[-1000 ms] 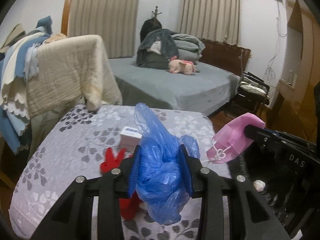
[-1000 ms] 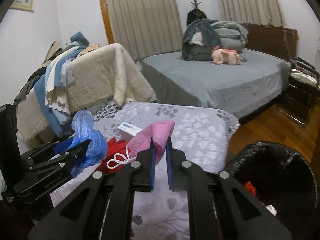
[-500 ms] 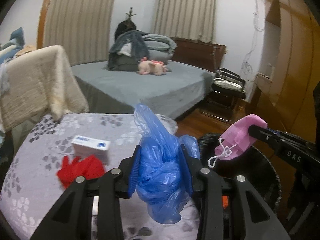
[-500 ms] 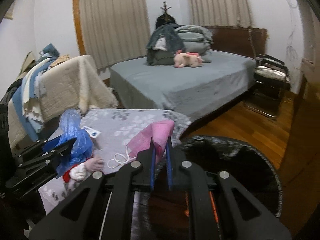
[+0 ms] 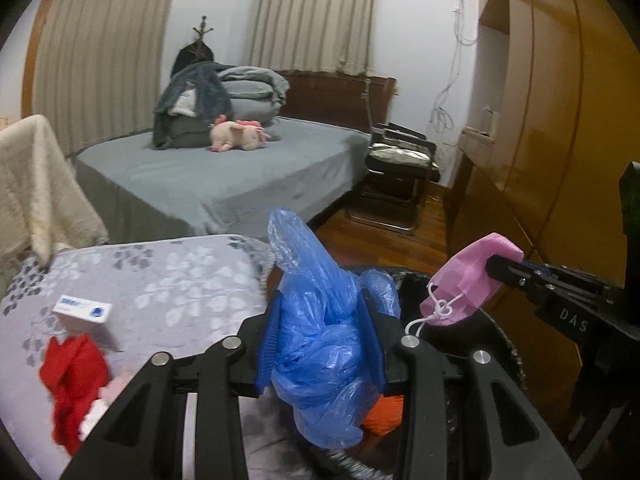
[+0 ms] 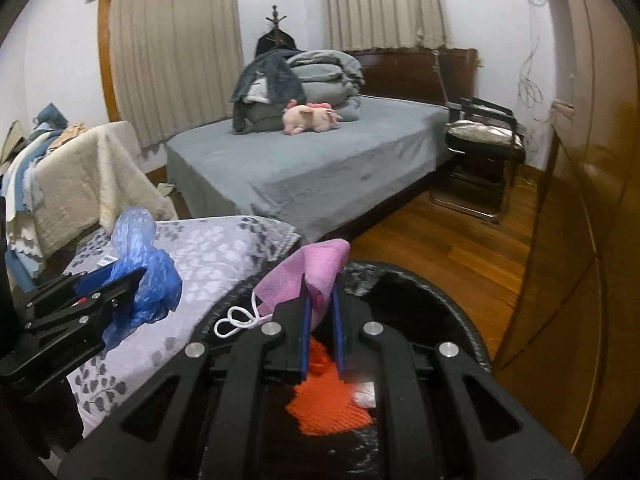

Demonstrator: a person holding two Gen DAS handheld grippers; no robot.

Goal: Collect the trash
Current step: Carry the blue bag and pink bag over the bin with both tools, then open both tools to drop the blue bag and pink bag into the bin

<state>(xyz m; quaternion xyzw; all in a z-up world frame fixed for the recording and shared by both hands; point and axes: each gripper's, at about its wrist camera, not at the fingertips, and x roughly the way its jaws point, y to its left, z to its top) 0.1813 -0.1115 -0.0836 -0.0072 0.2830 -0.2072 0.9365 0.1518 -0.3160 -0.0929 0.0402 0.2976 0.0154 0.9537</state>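
Note:
My left gripper [image 5: 322,336] is shut on a crumpled blue plastic bag [image 5: 320,344], held at the edge of the black-lined trash bin [image 5: 496,340]. In the right wrist view the same blue bag [image 6: 144,276] hangs at the left over the patterned bed. My right gripper [image 6: 320,320] is shut on a pink face mask [image 6: 316,268] with a white ear loop, above the bin [image 6: 448,300]. That mask [image 5: 468,280] shows at the right of the left wrist view. Orange trash [image 6: 328,404] lies inside the bin.
A grey floral-patterned mattress [image 5: 168,280] carries a small white box [image 5: 82,310] and a red cloth [image 5: 72,380]. Behind it stands a grey bed [image 5: 224,176] with a pink plush toy. A chair [image 6: 480,148] and a wooden wardrobe [image 6: 592,200] stand at the right.
Both grippers swung right, off the patterned mattress to over the black bin, still holding the bag and the mask. The red cloth and box slid left in view.

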